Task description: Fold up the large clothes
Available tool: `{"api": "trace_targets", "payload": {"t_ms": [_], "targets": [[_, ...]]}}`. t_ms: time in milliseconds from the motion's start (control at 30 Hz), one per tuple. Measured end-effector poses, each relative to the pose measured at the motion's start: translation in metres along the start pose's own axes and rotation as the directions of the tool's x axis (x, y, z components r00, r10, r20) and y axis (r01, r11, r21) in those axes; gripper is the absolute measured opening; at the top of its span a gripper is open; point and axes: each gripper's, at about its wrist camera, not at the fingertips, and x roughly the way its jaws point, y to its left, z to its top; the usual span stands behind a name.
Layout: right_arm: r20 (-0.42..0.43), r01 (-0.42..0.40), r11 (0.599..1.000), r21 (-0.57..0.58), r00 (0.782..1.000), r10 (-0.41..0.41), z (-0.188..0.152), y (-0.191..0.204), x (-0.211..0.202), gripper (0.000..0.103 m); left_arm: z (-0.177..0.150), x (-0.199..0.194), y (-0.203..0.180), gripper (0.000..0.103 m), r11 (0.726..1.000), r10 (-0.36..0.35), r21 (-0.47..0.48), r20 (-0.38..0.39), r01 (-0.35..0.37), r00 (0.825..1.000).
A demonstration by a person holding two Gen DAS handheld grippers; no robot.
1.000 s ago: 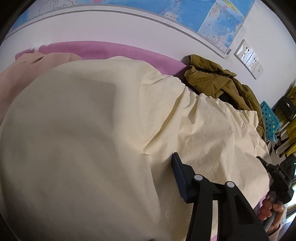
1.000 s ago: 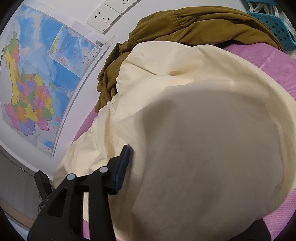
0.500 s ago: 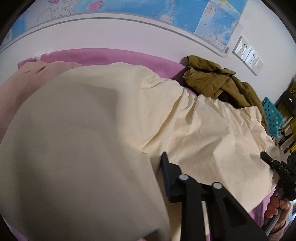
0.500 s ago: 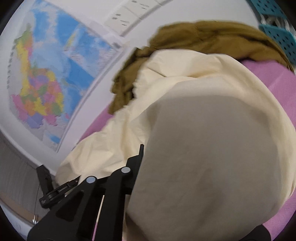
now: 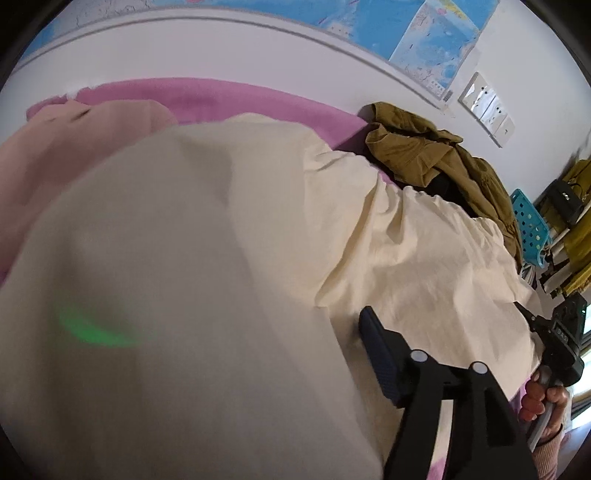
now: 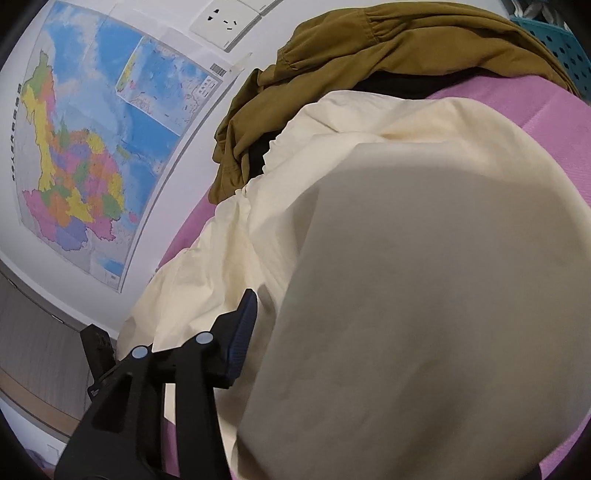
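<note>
A large cream garment (image 5: 424, 258) lies spread over a pink-covered surface (image 5: 229, 99) that runs along a white wall, and a fold of the same cloth rises close to both cameras, filling much of each view as a blurred pale mass.

In the left wrist view only one dark finger (image 5: 380, 362) of the left claw (image 5: 295, 369) shows, lying against the cream cloth; the other is hidden behind the raised fold. Its jaws have just been opening, with cloth between them — whether the pads press on it cannot be told.

The right wrist view gives the same picture for the right claw (image 6: 314, 332): one dark finger (image 6: 242, 332) beside the fold, the other covered, jaws just opening, grip not readable. At the right edge of the left view that claw appears from outside, a hand (image 5: 543, 398) wrapped round its handle.

Beyond the cream garment an olive-brown jacket (image 6: 369, 55) sits crumpled against the wall, touching the cream cloth's far edge. A pale pink garment (image 5: 55, 158) lies to the left. A blue perforated basket (image 5: 530, 229) stands past the jacket — a coloured map (image 6: 74, 147) and wall sockets (image 6: 225, 18) hang above.
</note>
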Motion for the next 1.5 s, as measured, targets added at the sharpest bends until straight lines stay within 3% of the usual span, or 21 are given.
{"api": "trace_targets", "payload": {"t_ms": [133, 200, 267, 333, 433, 833, 1133, 1500], "targets": [[0.001, -0.002, 1.0, -0.009, 1.0, 0.002, 0.004, 0.0, 0.005, 0.048, 0.002, 0.004, -0.006, 0.067, 1.0, 0.023, 0.011, 0.017, -0.023, 1.0], [-0.002, 0.009, 1.0, -0.02, 1.0, -0.01, 0.005, 0.001, 0.009, 0.039, 0.003, 0.004, -0.008, 0.056, 0.999, 0.034, 0.009, 0.024, -0.035, 0.999], [0.002, 0.005, 1.0, -0.017, 1.0, -0.005, 0.006, 0.0, 0.01, 0.022, 0.004, 0.002, -0.01, 0.047, 0.999, 0.042, 0.003, 0.028, -0.042, 0.999], [0.013, 0.005, 0.999, -0.04, 1.0, -0.004, 0.007, 0.005, 0.008, 0.016, 0.004, -0.002, -0.013, 0.033, 0.998, 0.052, 0.016, 0.037, -0.052, 0.998], [0.022, -0.021, 0.998, -0.052, 1.0, 0.022, 0.01, 0.013, 0.002, 0.012, 0.007, -0.006, -0.016, 0.025, 0.998, 0.063, 0.025, 0.052, -0.064, 0.997], [0.073, -0.065, 0.986, -0.151, 0.994, 0.077, 0.028, 0.069, -0.022, 0.009, 0.025, -0.027, -0.024, 0.018, 0.997, 0.05, 0.052, 0.087, -0.055, 0.995], [0.1, -0.109, 0.959, -0.261, 0.985, 0.139, 0.042, 0.118, -0.04, 0.009, 0.046, -0.056, -0.032, 0.016, 0.995, 0.029, 0.086, 0.161, -0.043, 0.987], [0.11, -0.175, 0.923, -0.342, 0.968, 0.224, 0.066, 0.167, -0.037, 0.009, 0.072, -0.102, -0.024, 0.016, 0.993, 0.046, 0.088, 0.281, -0.074, 0.958]]}}
